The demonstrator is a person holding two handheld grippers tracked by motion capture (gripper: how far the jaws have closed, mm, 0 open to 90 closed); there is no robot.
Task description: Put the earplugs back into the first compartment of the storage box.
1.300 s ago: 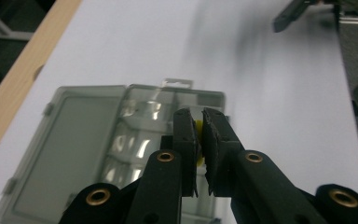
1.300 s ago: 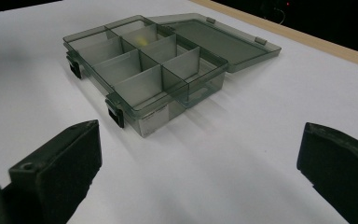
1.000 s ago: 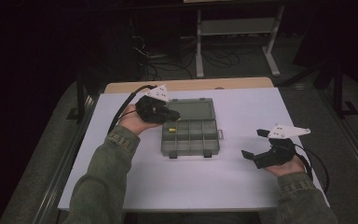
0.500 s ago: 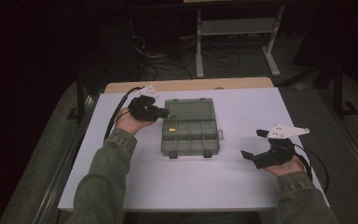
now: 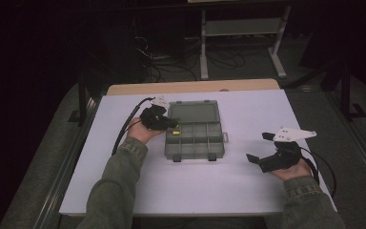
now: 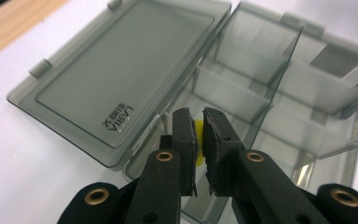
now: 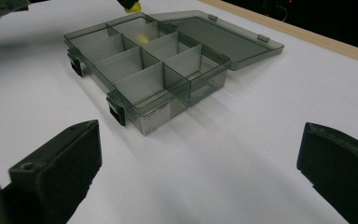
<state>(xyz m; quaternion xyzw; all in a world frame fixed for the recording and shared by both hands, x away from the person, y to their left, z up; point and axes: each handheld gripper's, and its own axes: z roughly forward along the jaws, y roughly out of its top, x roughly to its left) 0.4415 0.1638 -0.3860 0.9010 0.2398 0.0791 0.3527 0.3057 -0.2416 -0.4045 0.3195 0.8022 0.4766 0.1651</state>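
left jaws: nearly closed, the pads of the left gripper (image 6: 197,140) pinch a small yellow piece (image 6: 197,135), of which a sliver shows between them.
yellow piece, place: held just over the box's near-left compartment (image 6: 223,100), the one next to the lid hinge; in the high view the left gripper (image 5: 167,125) sits at the box's left edge with the piece (image 5: 174,133) at its tip.
yellow piece, handling: judged small, light and probably firm; a hold across its middle suits it, and it may slip or roll out once the pads ease.
box (image 5: 194,140): grey see-through plastic, thin walls and dividers, likely light enough to slide if nudged.
lid (image 6: 121,74): lies flat open on the far side of the box, hinged to it.
edges: the divider walls stand close around the jaws, so the way in and out of a compartment is straight up and down.
right jaws: wide apart, holding nothing; the right gripper (image 5: 257,150) rests well to the right of the box.
open room: bare white table (image 5: 248,191) all around the box; latches (image 7: 117,112) stick out on its near side.
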